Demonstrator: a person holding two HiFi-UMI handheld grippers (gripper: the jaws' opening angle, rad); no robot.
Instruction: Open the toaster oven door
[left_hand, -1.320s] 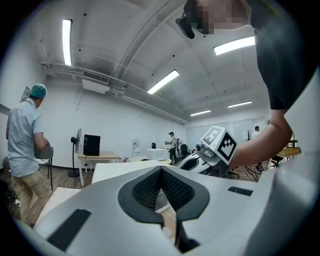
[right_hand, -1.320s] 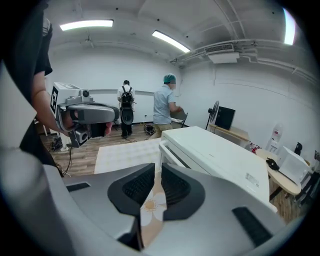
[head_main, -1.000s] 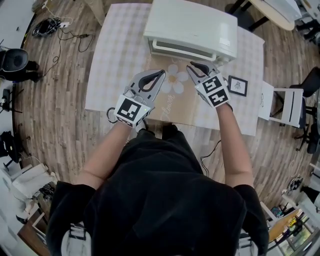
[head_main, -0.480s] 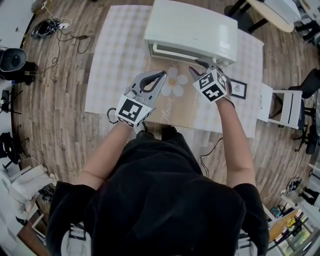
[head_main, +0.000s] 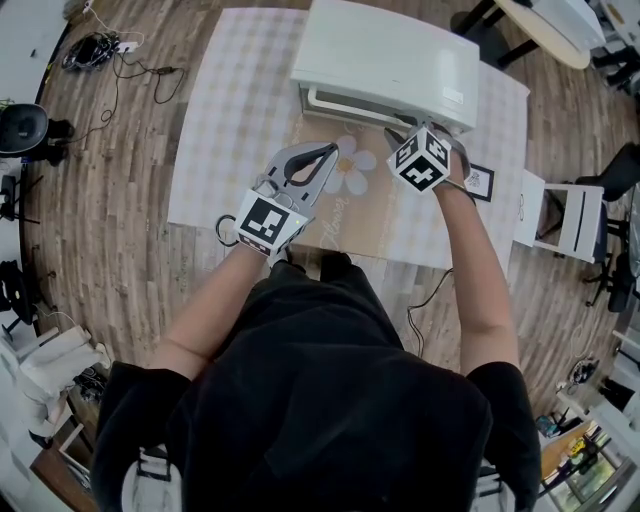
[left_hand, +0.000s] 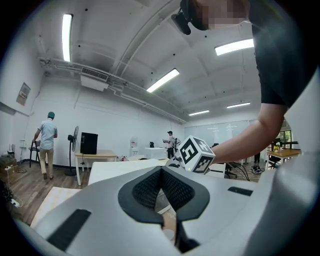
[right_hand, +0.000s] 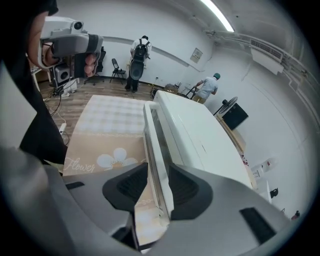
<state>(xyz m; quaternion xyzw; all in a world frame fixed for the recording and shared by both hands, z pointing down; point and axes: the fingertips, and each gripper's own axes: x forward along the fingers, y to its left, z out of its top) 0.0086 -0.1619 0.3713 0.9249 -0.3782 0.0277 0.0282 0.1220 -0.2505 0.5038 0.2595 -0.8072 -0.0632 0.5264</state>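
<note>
Between the right tongs (right_hand: 156, 187), spread wide after just opening, runs the toaster oven (right_hand: 200, 135) door's handle (right_hand: 150, 132) (pads not clamping it). To their left, the left tongs (left_hand: 160, 170) hover closed, empty.

The toaster oven (head_main: 385, 60) has a smooth, pale casing with a soft sheen (painted metal or plastic, I can't tell from here). Under it the tablecloth (head_main: 240, 110) is matt cloth, checked toward the edges, with a flat printed beige panel and a flower. The floor (head_main: 120, 250) is wood planking, grainy, with a low satin shine. The left gripper (head_main: 330, 148) wears a matt grey plastic shell; its pads (left_hand: 145, 191) are black and finely ribbed, rubbery in look. Its marker cube (head_main: 265, 220) is matt, printed black on white. The person's shirt (head_main: 320, 400) is dull black cloth.
</note>
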